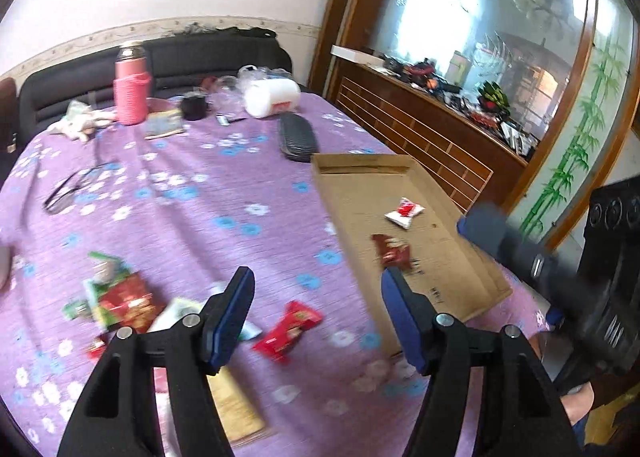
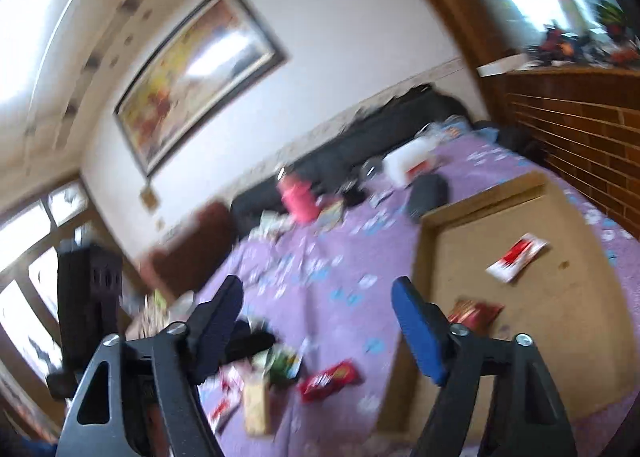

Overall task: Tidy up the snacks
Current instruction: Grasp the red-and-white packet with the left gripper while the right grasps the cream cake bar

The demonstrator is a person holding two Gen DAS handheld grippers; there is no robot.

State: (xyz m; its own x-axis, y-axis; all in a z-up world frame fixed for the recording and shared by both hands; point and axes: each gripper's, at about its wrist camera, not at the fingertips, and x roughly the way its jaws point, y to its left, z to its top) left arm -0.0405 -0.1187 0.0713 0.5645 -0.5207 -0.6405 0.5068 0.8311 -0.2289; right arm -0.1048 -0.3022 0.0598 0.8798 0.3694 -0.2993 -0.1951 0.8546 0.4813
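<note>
Now both tools hang above the round table's purple flowered cloth [image 1: 192,209], and each has its blue-padded jaws apart with nothing between them: the left gripper [image 1: 318,311] and the right gripper [image 2: 320,321]. Just right of them lies a shallow cardboard tray [image 1: 472,273], flat on the cloth, and it holds two snacks: a white-and-red packet [image 1: 404,212] near its middle and a dark red packet [image 1: 394,251] nearer the front, well apart from each other. Outside the tray, on the cloth, a red snack bar [image 1: 290,331] lies close to its near corner, and a loose heap of green and red packets [image 1: 120,301] lies farther left. Across the table stand a pink flask [image 1: 131,89] and a black case [image 1: 297,137].
</note>
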